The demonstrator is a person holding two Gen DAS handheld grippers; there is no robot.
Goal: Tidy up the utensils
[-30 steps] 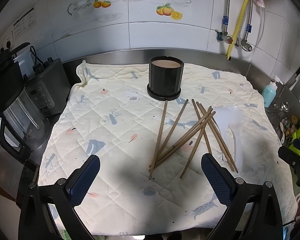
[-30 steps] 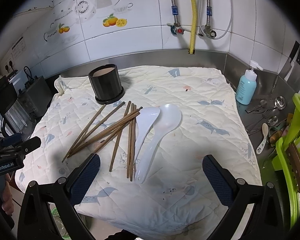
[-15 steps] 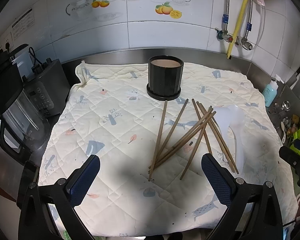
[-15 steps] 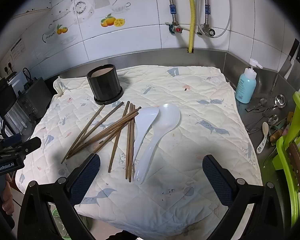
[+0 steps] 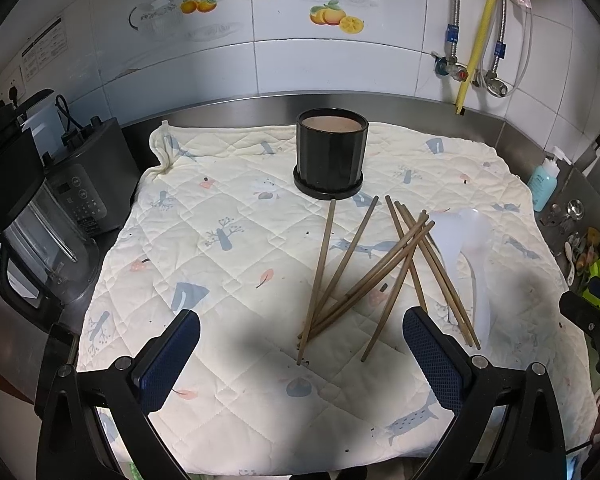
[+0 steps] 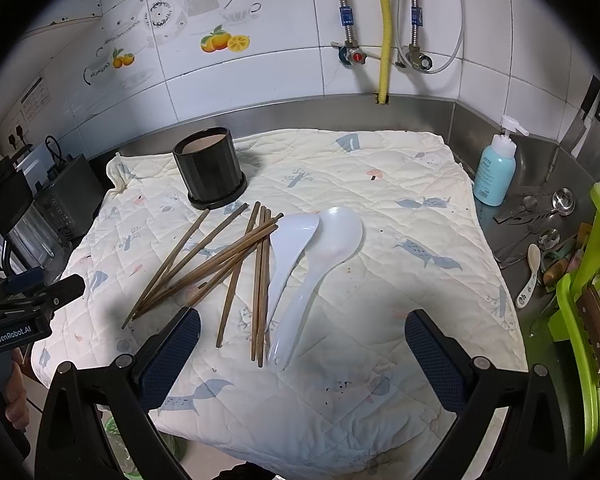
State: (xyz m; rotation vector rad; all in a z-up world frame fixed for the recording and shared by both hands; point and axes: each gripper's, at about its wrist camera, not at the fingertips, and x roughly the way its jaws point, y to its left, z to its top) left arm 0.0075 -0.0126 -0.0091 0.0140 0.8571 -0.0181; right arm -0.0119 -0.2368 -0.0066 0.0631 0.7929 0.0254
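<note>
Several brown chopsticks [image 5: 380, 276] lie crossed in a loose pile on the quilted cloth [image 5: 220, 248]; they also show in the right wrist view [image 6: 228, 264]. Two white plastic spoons [image 6: 312, 264] lie side by side just right of them, and show faintly in the left wrist view [image 5: 468, 248]. A black cylindrical holder [image 5: 331, 153] stands upright on a saucer behind the pile, also in the right wrist view [image 6: 210, 168]. My left gripper [image 5: 300, 348] is open and empty, near the chopsticks' near ends. My right gripper [image 6: 302, 344] is open and empty, over the spoon handles.
A blender [image 5: 28, 216] stands off the cloth at the left. A blue soap bottle [image 6: 494, 172], loose metal utensils [image 6: 540, 232] and a green dish rack [image 6: 588, 304] stand at the right. A steel backsplash and a tiled wall with pipes [image 6: 384, 32] are behind.
Both grippers have moved slightly forward toward the utensils. Nothing on the cloth has moved.
</note>
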